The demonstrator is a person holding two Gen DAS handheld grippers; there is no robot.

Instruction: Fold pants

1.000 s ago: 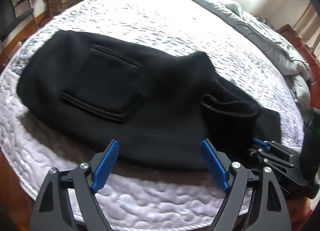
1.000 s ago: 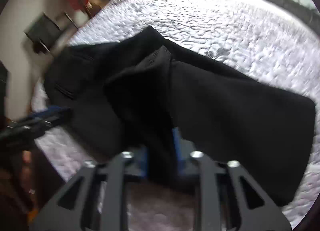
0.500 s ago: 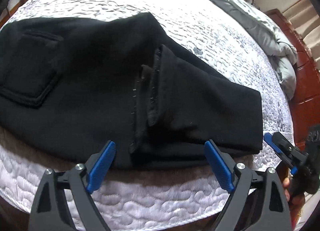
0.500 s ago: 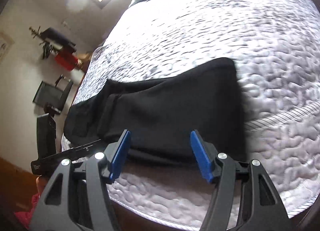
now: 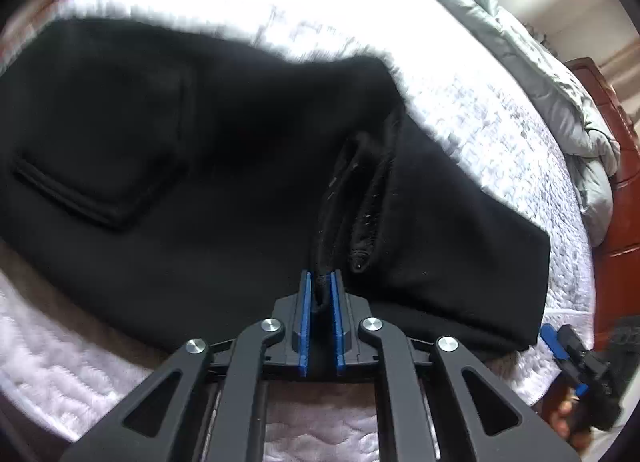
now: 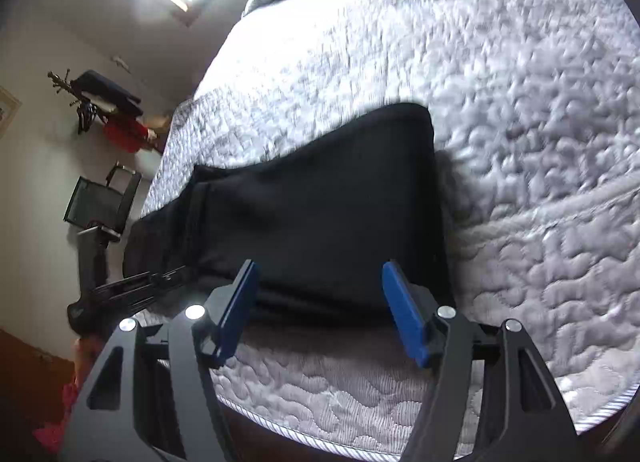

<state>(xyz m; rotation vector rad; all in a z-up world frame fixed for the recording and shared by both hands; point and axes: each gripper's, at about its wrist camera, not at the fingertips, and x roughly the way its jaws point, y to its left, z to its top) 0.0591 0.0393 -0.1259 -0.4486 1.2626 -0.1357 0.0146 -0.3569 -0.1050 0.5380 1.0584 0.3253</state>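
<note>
Pants (image 5: 240, 189) pinched by left gripper (image 5: 320, 290); right gripper (image 6: 320, 302) spread.

The left gripper (image 5: 320, 288) is matte black plastic with angular struts, triangular cut-outs and round silver screws. Its fingers (image 5: 305, 322) carry ribbed blue pads. The right gripper (image 6: 320, 302) has the same black frame, silver screws and blue fingers (image 6: 404, 314).

Quick count: one pair of black pants (image 5: 248, 189), one quilted mattress (image 6: 520, 101), one grey duvet (image 5: 560, 73), two grippers, left gripper (image 5: 320, 290) and right gripper (image 6: 320, 302), plus one black chair (image 6: 100, 205).
</note>
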